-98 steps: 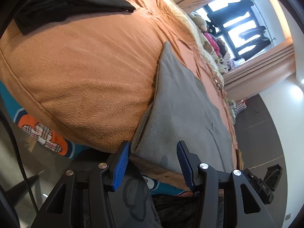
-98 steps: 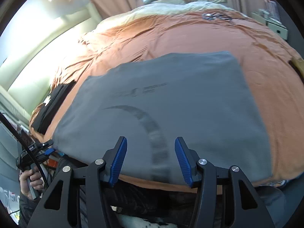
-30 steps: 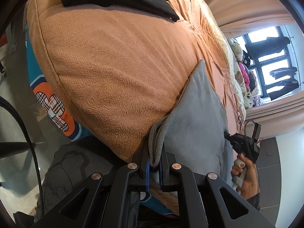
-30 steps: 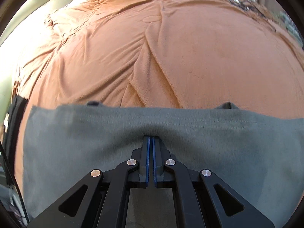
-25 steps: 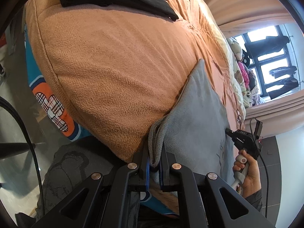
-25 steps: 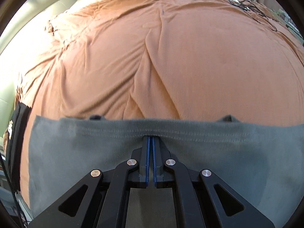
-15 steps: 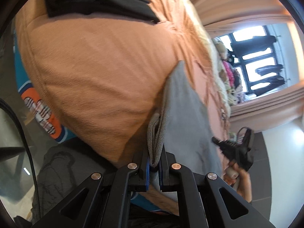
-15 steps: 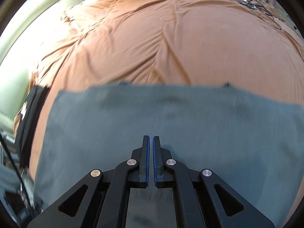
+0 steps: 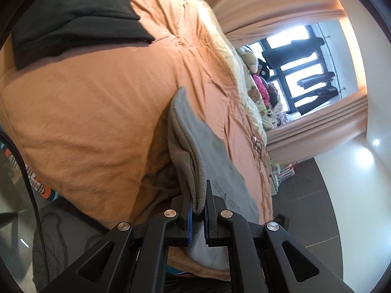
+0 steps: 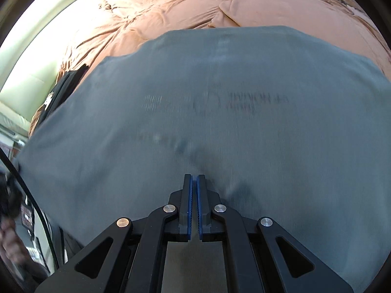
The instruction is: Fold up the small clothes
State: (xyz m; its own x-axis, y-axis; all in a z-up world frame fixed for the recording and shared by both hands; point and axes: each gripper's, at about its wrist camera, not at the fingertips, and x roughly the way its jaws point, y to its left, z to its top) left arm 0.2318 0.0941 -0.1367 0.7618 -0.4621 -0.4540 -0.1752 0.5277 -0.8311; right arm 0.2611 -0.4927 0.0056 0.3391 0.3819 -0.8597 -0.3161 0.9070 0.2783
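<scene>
Grey cloth is what fills most of both views: a grey garment is spread over the near part of a bed covered by an orange blanket, with some dark, blurred print across its middle. In the left wrist view a doubled-up edge of it is lifted off the blanket and pinched between the jaws of the left gripper, which are clamped tight on that fold.

The jaws of the right gripper are pressed fully together, blue pads nearly touching. They sit right at the fabric, which is puckered just ahead of the tips, but whether any cloth is actually caught between them can't be told, since the picture is smeared.

Other stuff around:
- a folded black garment with a small pale print is laid on the blanket well apart from the grey one, toward the far left corner
- stuffed toys are piled along the far side of the bed, under a window framed by peach curtains
- a black cable is seen hanging down at the left edge
- dark floor tiles are visible beyond the bed
</scene>
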